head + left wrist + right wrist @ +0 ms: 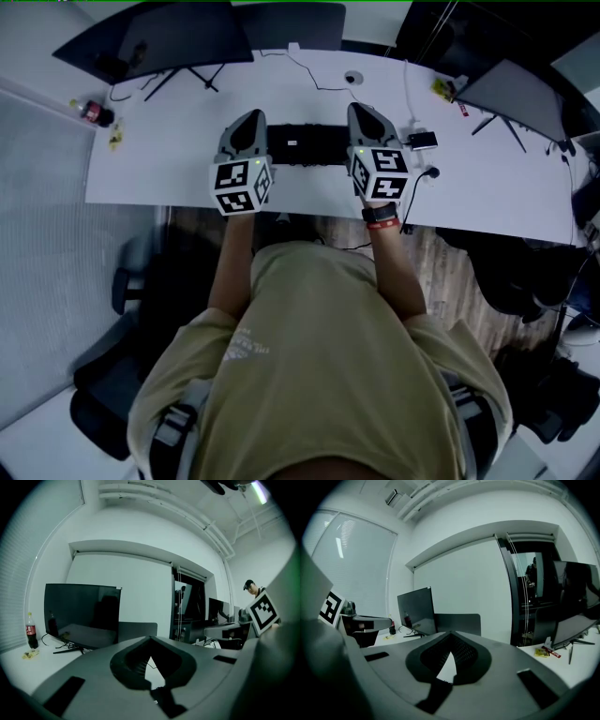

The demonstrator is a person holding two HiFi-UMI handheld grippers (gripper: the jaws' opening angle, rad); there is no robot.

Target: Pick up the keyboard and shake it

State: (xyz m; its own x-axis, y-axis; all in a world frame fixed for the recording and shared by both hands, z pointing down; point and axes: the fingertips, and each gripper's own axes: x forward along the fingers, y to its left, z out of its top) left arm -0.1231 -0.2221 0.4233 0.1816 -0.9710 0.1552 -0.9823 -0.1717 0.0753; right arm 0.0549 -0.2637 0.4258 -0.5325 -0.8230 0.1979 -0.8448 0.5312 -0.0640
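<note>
A black keyboard [305,143] lies flat on the white desk [159,169], straight ahead of the person. My left gripper [251,118] sits at its left end and my right gripper [362,109] at its right end, both pointing away over the desk. Whether either one touches the keyboard I cannot tell. In the left gripper view the left gripper [150,639] has its jaws closed tip to tip with nothing between them. The right gripper [451,633] looks the same in its own view: shut and empty. The keyboard does not show clearly in either gripper view.
A dark monitor [164,37] stands at the back left, another [511,89] at the back right. A cola bottle [94,114] lies near the left edge. A small black device [422,141] and cables sit right of the right gripper. An office chair [103,375] is at the lower left.
</note>
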